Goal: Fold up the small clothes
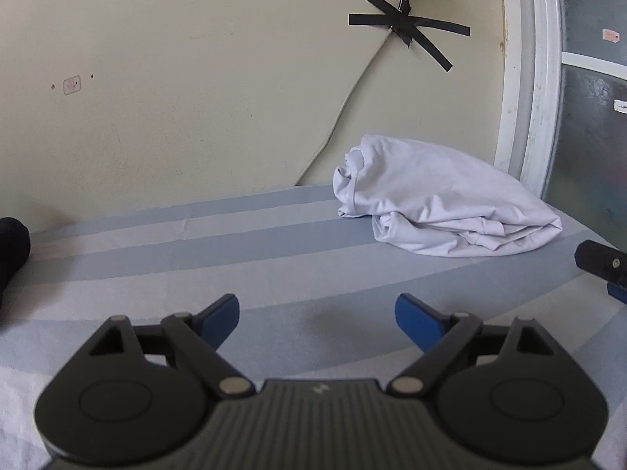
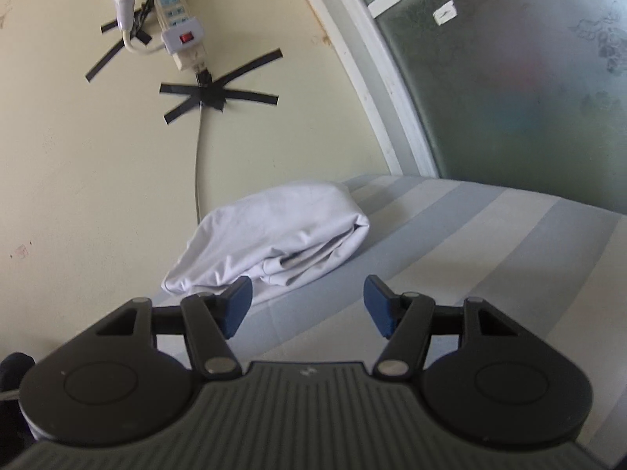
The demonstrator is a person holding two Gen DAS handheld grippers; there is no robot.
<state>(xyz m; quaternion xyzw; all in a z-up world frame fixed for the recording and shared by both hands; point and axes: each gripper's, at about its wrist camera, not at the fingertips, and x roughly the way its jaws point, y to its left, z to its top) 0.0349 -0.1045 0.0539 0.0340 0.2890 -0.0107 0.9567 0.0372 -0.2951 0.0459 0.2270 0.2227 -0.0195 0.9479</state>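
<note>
A white garment [image 1: 435, 199] lies bundled and roughly folded on the striped blue-grey cloth, close to the wall at the back right of the left wrist view. The same white garment [image 2: 274, 239] fills the middle left of the right wrist view. My left gripper [image 1: 317, 313] stands open over bare striped cloth, well short of the garment, nothing between its blue pads. My right gripper [image 2: 307, 297] is open too, its left pad just in front of the garment's near edge, with only cloth showing between the pads. The right gripper's tip [image 1: 603, 264] shows at the right edge of the left wrist view.
The striped sheet [image 1: 196, 258] covers the surface up to a cream wall [image 1: 196, 78]. A cable [image 2: 198, 164] taped with black crosses runs down the wall from a power strip [image 2: 178, 27]. A white door frame [image 2: 384, 90] with frosted glass stands on the right. A dark object [image 1: 11, 246] sits far left.
</note>
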